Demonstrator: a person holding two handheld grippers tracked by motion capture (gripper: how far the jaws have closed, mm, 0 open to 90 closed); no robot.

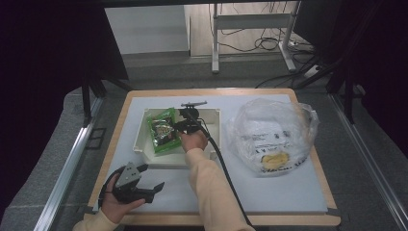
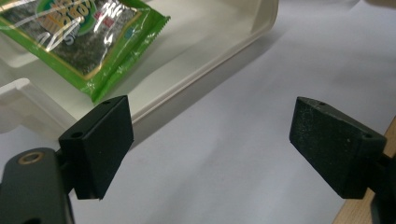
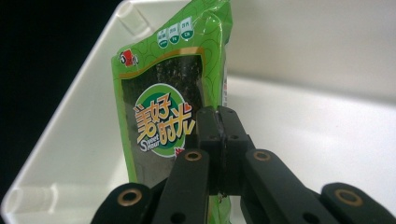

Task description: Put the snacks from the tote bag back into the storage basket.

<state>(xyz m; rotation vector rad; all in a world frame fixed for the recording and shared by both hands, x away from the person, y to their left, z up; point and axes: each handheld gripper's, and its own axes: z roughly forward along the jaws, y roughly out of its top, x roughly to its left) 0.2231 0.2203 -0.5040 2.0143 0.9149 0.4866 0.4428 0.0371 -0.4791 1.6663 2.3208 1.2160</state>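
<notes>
My right gripper (image 3: 219, 122) has its jaws pinched on the edge of the green packet (image 3: 164, 112), which leans in the white tray (image 1: 211, 115) against its left wall. My left gripper (image 2: 210, 140) rests spread wide on the mat (image 1: 269, 187) near the tray's corner, gripping nothing.

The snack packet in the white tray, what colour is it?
Bright green snack packet with a dark window; clearest in the right gripper view.
</notes>
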